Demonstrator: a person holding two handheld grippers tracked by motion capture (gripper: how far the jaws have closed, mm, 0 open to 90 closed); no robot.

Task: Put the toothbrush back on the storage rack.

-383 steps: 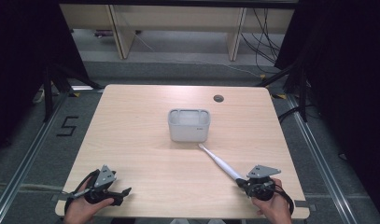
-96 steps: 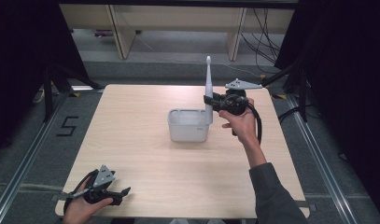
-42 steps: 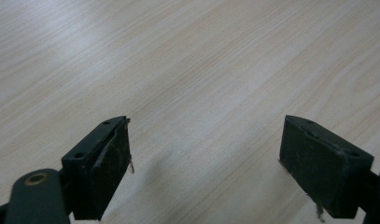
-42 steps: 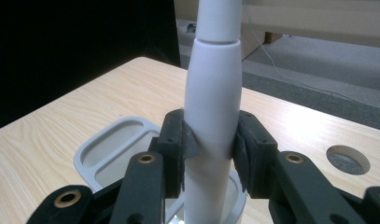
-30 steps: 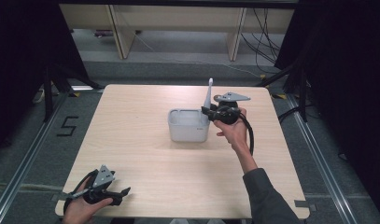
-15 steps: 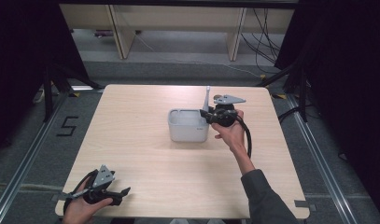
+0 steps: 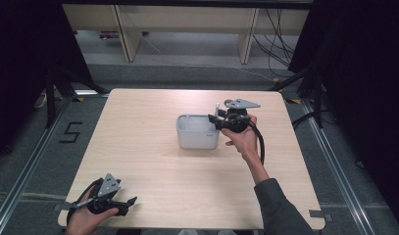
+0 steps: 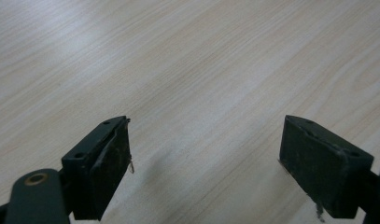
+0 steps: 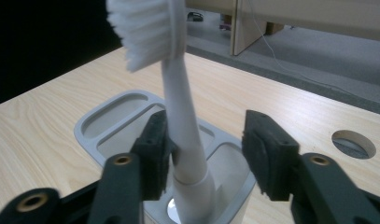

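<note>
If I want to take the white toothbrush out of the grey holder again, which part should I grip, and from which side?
Probably grip the toothbrush on its bare handle, between the bristles and the holder rim, coming level from the side and lifting straight up. It stands nearly upright in a round hole, so only that stretch is free. The right gripper, whose jaws have just been opening, already straddles it.

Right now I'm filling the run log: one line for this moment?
toothbrush: upright in holder | right tongs: opening, released | left tongs: open, idle
</note>
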